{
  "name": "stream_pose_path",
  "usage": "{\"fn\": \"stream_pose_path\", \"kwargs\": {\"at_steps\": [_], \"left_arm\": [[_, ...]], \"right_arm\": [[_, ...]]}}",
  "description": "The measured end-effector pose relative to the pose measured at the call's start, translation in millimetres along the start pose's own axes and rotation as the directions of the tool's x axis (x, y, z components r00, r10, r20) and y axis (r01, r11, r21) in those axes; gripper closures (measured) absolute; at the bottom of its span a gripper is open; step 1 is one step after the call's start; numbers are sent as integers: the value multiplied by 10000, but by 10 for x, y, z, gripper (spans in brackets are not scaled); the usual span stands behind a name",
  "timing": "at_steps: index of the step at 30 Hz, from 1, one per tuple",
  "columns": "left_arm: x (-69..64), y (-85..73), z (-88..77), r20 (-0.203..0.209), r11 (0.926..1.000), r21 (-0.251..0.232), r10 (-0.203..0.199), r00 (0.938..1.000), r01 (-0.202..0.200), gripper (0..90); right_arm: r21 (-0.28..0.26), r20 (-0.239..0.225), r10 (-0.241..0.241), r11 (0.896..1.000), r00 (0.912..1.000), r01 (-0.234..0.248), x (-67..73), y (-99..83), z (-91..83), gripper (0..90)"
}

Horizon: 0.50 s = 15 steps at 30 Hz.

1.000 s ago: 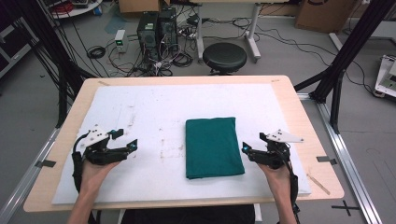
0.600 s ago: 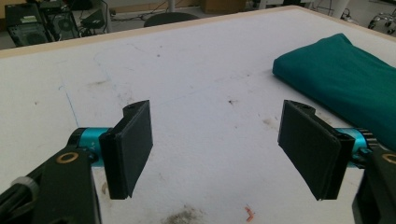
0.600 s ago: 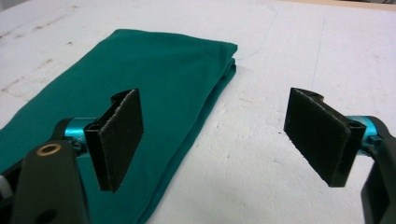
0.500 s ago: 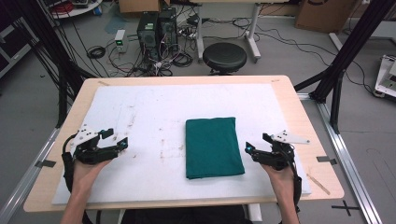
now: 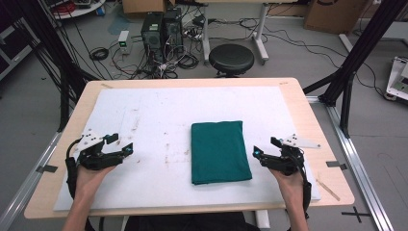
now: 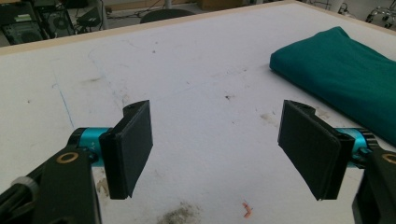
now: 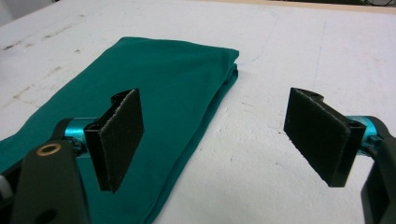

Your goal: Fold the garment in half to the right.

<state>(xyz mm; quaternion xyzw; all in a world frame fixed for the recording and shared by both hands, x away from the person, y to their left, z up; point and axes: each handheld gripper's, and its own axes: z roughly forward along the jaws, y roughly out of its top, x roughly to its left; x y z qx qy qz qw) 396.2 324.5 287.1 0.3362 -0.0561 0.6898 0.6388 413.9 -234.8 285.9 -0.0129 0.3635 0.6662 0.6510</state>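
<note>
Cloth handling, judged: folded green cloth [image 5: 220, 152] soft, light, limp; layers likely to slide or unfold if pinched singly; best hold at corner, through all layers at once. Right gripper [image 5: 266, 156] near table's front edge, jaws wide apart, nothing between, just beside cloth's right edge. Left gripper [image 5: 118, 150] jaws also apart, empty, well apart from cloth's left edge. Cloth lies flat on white mat [image 5: 159, 115], between both grippers, mid-table.
</note>
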Motion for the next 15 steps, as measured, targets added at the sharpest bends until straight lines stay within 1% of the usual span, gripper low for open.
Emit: {"fn": "stream_pose_path", "kwargs": {"at_steps": [5, 8, 15], "left_arm": [[-5, -1, 2, 81, 10000, 88, 5, 10000, -5, 266], [-10, 0, -7, 97, 10000, 27, 12, 10000, -12, 266], [39, -6, -62, -87, 10000, -6, -18, 10000, 18, 265]], "right_arm": [[18, 9, -12, 10000, 10000, 12, -5, -1, 4, 203], [11, 0, 3, 10000, 10000, -3, -5, 3, 7, 203], [-132, -54, -40, 9999, 10000, 39, -13, 37, 0, 203]]}}
